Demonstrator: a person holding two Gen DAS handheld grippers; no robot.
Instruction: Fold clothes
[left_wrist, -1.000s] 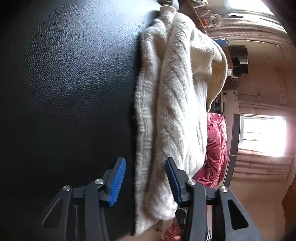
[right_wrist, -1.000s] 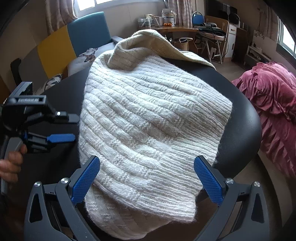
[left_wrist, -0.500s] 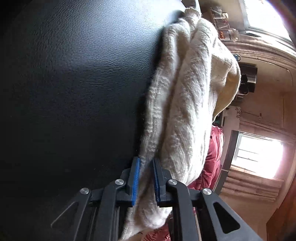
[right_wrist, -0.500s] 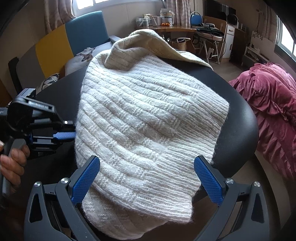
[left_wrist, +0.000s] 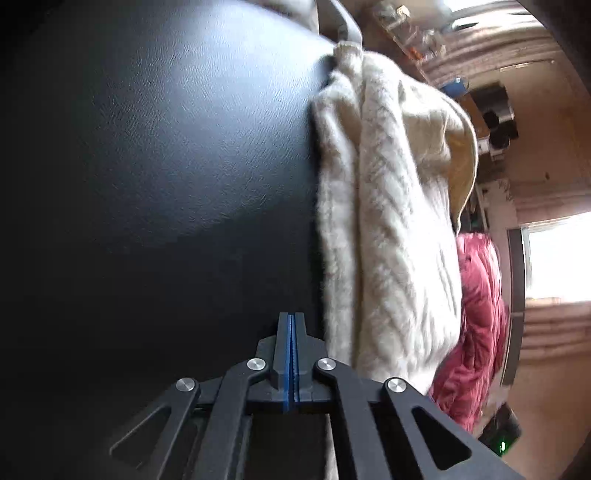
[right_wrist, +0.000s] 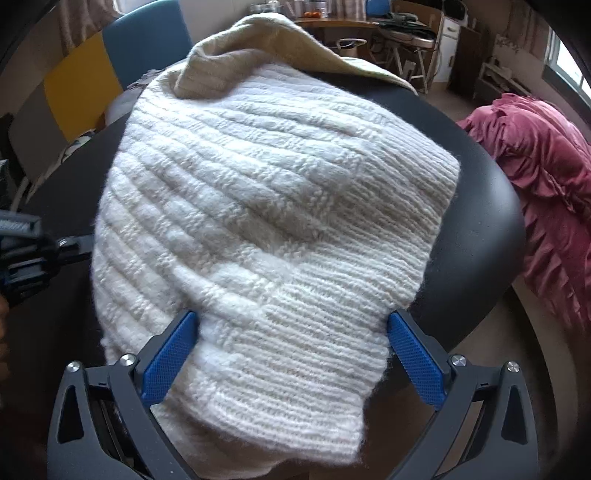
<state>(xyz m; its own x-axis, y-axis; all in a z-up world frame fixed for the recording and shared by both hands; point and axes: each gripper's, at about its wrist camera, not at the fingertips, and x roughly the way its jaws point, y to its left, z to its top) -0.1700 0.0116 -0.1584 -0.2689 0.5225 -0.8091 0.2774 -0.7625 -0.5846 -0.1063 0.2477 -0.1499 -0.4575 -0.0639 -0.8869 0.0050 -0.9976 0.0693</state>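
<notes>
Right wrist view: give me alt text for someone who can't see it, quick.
A cream knitted sweater lies folded on a round black table, its near edge between the open blue pads of the right gripper. The left gripper shows at the sweater's left edge; a pink quilt lies beyond the table to the right.

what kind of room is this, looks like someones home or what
Most likely a lived-in home room, perhaps a bedroom or studio: a cream knit sweater lies on a black padded surface, pink ruffled bedding sits beside it, and a cluttered desk stands behind.
</notes>
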